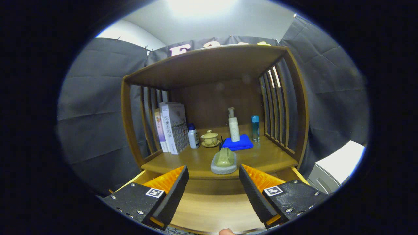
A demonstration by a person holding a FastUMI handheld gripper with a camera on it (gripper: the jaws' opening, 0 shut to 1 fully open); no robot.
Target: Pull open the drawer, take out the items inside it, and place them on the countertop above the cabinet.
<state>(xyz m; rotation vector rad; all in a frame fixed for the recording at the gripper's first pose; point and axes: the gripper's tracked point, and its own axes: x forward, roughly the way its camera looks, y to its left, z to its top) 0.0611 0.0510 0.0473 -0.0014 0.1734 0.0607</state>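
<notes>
**Gripper spread over the open drawer**

The gripper (214,192) points level at the cabinet (209,98), fingers wide apart and holding nothing, above the pulled-out drawer (209,209). Just beyond them, a green item on a grey base (224,161) sits at the countertop's (261,158) front edge.

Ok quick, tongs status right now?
Tongs: open, holding nothing, fingers spread over the open drawer, short of the green item on the countertop.
</notes>
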